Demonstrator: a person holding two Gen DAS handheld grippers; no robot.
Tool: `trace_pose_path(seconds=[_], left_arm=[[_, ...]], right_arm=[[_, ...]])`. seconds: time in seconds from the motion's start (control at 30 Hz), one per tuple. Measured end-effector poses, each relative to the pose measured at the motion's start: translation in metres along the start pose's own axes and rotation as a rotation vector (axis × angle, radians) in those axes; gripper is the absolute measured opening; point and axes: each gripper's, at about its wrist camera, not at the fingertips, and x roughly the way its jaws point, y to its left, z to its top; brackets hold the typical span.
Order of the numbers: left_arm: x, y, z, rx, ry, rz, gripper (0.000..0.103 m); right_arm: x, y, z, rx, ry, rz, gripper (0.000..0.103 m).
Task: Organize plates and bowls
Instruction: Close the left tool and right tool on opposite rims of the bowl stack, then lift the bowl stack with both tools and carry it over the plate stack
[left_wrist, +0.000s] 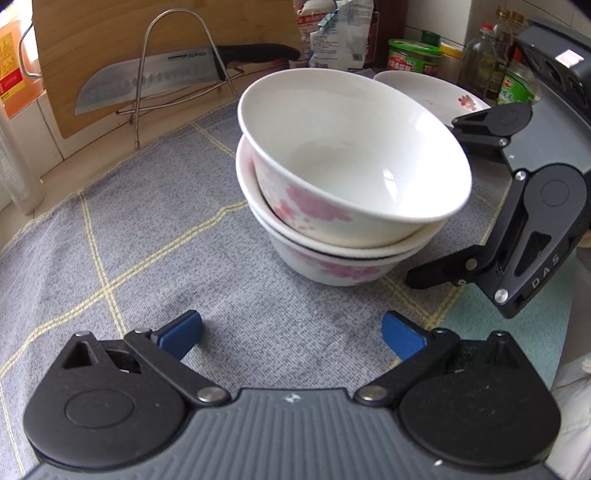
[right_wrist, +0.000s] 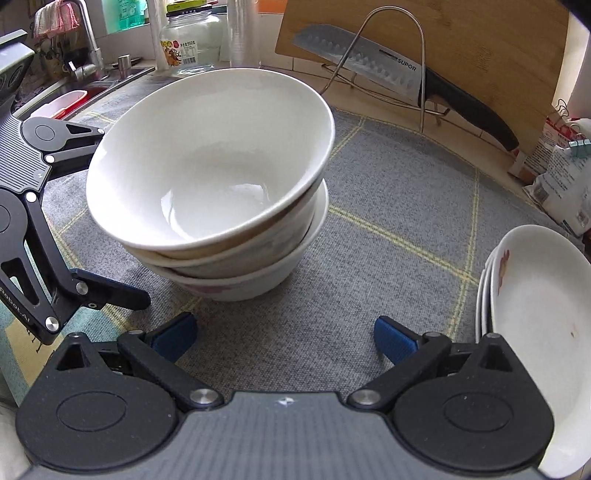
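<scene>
Item 1. Left gripper (left_wrist: 291, 334): blue-padded fingers (left_wrist: 181, 332) spread wide, holding nothing, low over the grey checked mat (left_wrist: 147, 240) that covered the desk.

Item 2. Right gripper (right_wrist: 283, 338): fingers likewise spread and empty, facing the bowls from the opposite side; its black linkage appeared at the right of the left view.

Item 3. Stack of bowls (left_wrist: 343, 192): white with pink floral print, nested, standing mid-mat between the two grippers. The top bowl (right_wrist: 210, 158) sat tilted, not fully seated in the one beneath. Judged stiff, glazed, slippery, breakable, and moderately heavy as a stack; best taken across the rim wall, one finger inside and one outside, with the lean minded so the top bowl does not slide.

Item 4. Stack of plates (right_wrist: 535, 325): white, flower-marked, just beside the right gripper, apart from the bowls. Thin rims, equally fragile.

Item 5. Background: kitchen knife (left_wrist: 147, 83) on a wire rack (left_wrist: 184, 44) against a wooden cutting board (left_wrist: 110, 33); jars and bottles beyond.
</scene>
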Motion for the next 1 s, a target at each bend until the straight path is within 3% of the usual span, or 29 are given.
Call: trace_pose_path(seconds=[0.1,0.27,0.57,0.67,0.83,1.0], left_arm=[[0.0,0.001,0.003,0.038,-0.001,-0.026,0.103],[0.006,0.003,0.013,0.111,0.005,-0.06,0.102],[0.006,-0.003,0.023,0.282,0.009,-0.079,0.098],[0.005,-0.002,0.027,0.317,-0.002,-0.09,0.092],[0.009,0.0,0.035,0.373,-0.013,-0.122,0.091],[0.013,-0.001,0.035,0.452,-0.01,-0.168,0.086]], right_arm=[[-0.001,0.0,-0.005,0.0,-0.029,-0.002,0.103],[0.001,-0.001,0.003,0.001,0.015,-0.001,0.103],[0.006,-0.006,0.014,-0.136,0.039,0.073,0.103],[0.008,-0.005,0.019,-0.184,0.033,0.092,0.103],[0.006,-0.002,0.031,-0.253,0.014,0.131,0.102],[0.003,0.004,0.035,-0.344,0.015,0.173,0.093]])
